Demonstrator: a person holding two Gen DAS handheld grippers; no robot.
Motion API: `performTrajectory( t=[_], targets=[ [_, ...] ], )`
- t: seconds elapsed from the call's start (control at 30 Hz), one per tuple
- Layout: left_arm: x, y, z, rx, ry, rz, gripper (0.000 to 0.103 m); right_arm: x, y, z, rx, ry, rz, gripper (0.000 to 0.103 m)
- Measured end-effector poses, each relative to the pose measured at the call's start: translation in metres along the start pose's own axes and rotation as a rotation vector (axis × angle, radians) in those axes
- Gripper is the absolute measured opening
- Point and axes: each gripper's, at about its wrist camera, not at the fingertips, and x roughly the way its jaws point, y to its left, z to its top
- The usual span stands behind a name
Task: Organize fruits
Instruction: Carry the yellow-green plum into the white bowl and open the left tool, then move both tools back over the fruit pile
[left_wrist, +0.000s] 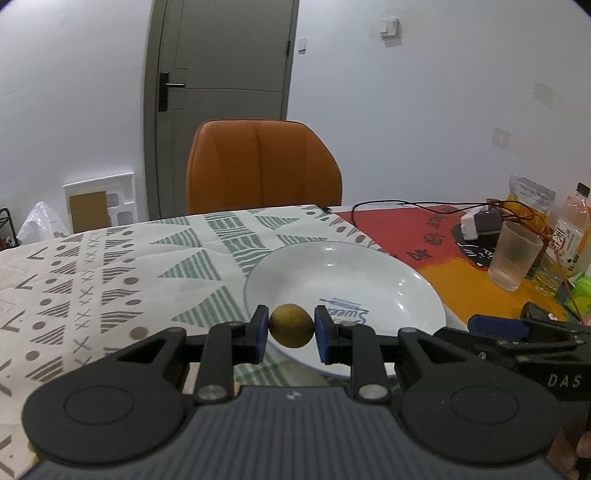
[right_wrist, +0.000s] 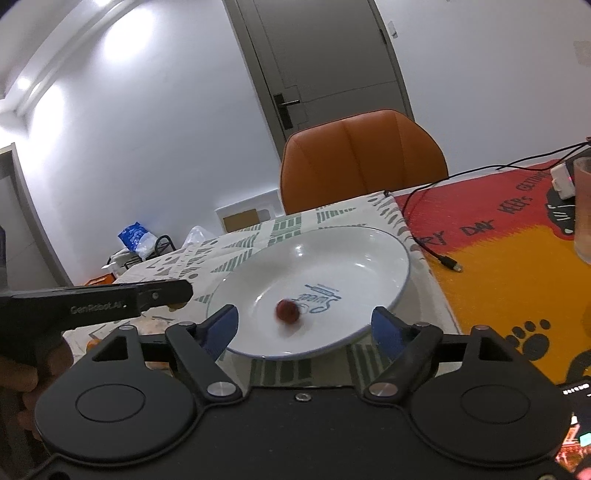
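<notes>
Domestic room: grey door, orange chair (left_wrist: 258, 166), table with patterned cloth (left_wrist: 110, 266).

Left wrist view: left gripper (left_wrist: 291, 328) closed on small yellow-brown fruit (left_wrist: 291, 325), pads touching both sides. Fruit held above near rim of white plate (left_wrist: 369, 269); plate centre lies directly ahead of jaws.

Right wrist view: right gripper (right_wrist: 304, 325) wide open, holding nothing. Small red fruit (right_wrist: 288, 310), blurred, sits inside plate (right_wrist: 369, 243), between and just ahead of fingertips. Judgement: left gripper nearer to release; short forward move puts fruit over plate.
</notes>
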Motion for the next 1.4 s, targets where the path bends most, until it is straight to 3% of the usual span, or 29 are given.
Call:
performTrajectory(
  t=[0.33,0.57,0.83,1.17,1.4],
  targets=[
    [0.020,-0.016,0.003,0.016,0.019,-0.031,0.025,-0.008,-0.010,-0.002,-0.007,0.005,-0.028,0.082],
    [0.023,-0.013,0.006,-0.004,0.045,-0.006,0.032,-0.007,-0.012,-0.003,-0.004,0.011,-0.046,0.087],
    [0.004,0.011,0.001,-0.029,0.046,0.061,0.034,-0.010,0.017,-0.001,-0.140,-0.021,-0.139,0.103],
    [-0.022,0.054,-0.013,-0.101,0.050,0.164,0.034,-0.010,0.028,-0.005,-0.259,-0.040,-0.176,0.103],
    [-0.041,0.078,-0.021,-0.140,0.046,0.228,0.034,-0.009,0.023,-0.008,-0.225,-0.017,-0.148,0.103]
  ],
)
